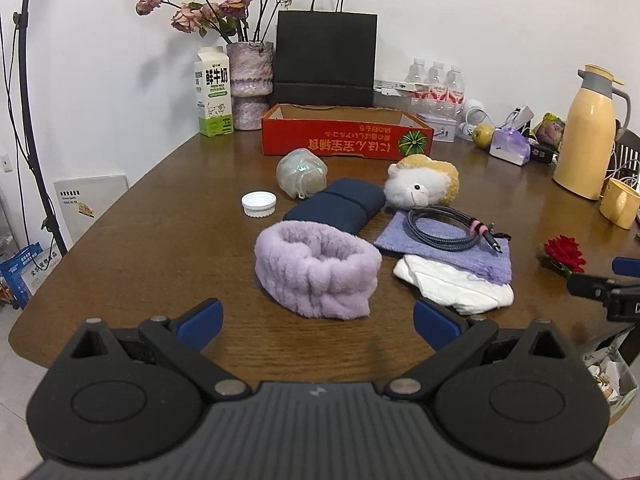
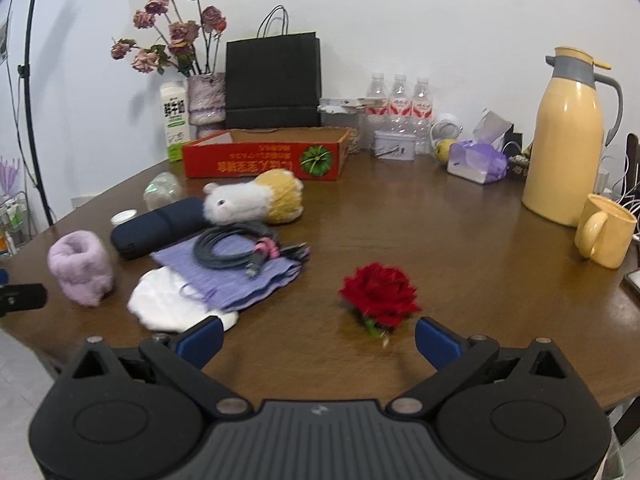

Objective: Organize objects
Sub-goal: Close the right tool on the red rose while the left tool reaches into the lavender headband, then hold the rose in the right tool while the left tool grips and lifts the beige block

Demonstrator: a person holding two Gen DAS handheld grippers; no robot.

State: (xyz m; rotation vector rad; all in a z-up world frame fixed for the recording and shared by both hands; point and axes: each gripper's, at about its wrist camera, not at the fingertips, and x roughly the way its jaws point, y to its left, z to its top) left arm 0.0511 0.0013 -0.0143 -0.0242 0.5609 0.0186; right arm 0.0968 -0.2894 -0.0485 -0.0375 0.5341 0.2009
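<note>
Two grippers are yours here, left gripper (image 1: 318,322) and right gripper (image 2: 319,338), each with jaws spread wide and holding nothing above the tabletop (image 1: 160,248). Your landmark is the red box (image 1: 347,135): its printing reads upside down and illegibly, its inside mostly hidden. Left of it stands a milk carton (image 1: 214,92) marked "FRESH MILK". Before it lie the lilac headband (image 1: 316,268), plush toy (image 1: 422,186), coiled cable (image 1: 448,228) and, rightward, a blurred red rose (image 2: 378,294).
</note>
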